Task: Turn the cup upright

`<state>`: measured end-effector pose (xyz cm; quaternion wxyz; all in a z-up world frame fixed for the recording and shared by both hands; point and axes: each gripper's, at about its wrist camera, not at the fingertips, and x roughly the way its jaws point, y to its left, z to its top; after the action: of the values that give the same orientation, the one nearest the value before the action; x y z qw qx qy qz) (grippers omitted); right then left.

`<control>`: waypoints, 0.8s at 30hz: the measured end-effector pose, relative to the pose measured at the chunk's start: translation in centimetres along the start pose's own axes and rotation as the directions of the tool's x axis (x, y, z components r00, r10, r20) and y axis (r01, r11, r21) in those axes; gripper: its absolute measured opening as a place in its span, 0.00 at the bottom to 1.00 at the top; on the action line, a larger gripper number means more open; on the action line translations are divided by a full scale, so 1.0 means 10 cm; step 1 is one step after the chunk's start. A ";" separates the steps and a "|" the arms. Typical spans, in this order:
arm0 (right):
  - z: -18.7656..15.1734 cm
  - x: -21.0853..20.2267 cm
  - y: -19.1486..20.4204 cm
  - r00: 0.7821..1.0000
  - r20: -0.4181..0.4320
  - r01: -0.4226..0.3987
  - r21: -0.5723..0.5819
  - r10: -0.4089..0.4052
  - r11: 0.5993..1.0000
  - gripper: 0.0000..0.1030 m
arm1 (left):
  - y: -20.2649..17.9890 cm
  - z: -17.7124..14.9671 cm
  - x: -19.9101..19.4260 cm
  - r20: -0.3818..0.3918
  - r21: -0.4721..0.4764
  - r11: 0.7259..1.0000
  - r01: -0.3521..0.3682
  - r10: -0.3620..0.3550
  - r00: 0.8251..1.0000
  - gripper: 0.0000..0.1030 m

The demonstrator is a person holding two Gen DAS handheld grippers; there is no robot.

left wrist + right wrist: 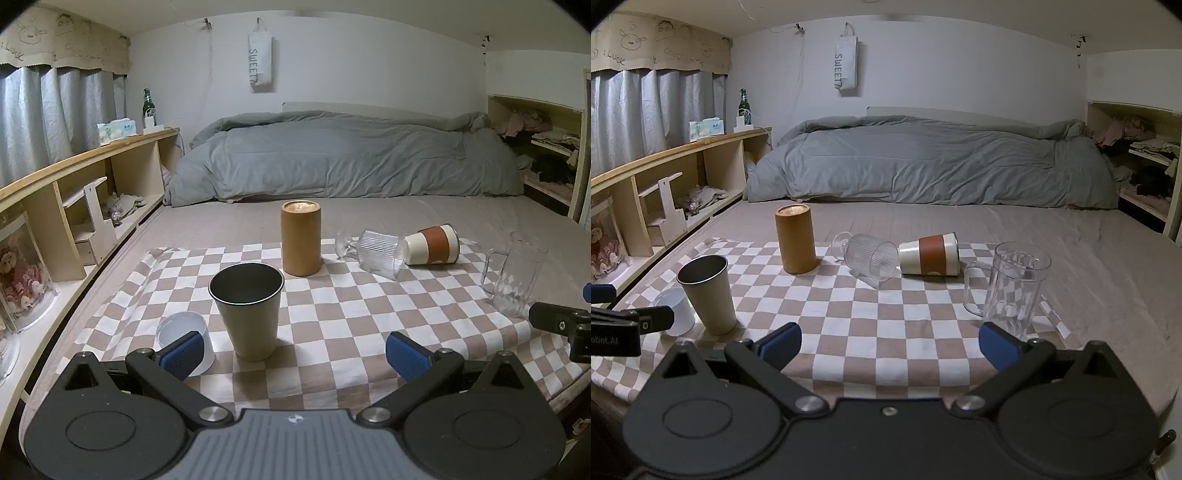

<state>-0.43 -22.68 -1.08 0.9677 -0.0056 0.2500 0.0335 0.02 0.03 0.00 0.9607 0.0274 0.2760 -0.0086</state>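
Checked cloth (886,325) covers the bed, and on it two cups lie on their sides, touching: a ribbed glass (873,260) and a cream cup with a brown band (929,254). Both the left claw (293,350) and right claw (890,345) gape wide, holding nothing, well short of them. Judging by this, the reach has not begun; next comes closing on one fallen cup's wall and tipping it onto its base.
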 end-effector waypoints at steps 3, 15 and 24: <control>0.00 0.00 0.00 1.000 -0.003 0.003 -0.003 -0.003 1.000 1.00 | 0.00 0.00 0.00 0.004 0.005 1.000 -0.006 0.006 1.000 1.00; 0.00 0.00 0.01 1.000 -0.002 0.004 -0.004 -0.004 1.000 1.00 | 0.00 0.00 0.00 0.004 0.005 1.000 -0.004 0.004 1.000 1.00; 0.00 0.00 0.00 1.000 -0.002 0.004 -0.005 -0.004 1.000 1.00 | 0.00 0.00 0.00 0.004 0.005 1.000 -0.005 0.004 1.000 1.00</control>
<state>-0.44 -22.64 -1.07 0.9674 -0.0083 0.2509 0.0322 -0.01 -0.01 -0.01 0.9613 0.0303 0.2737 -0.0072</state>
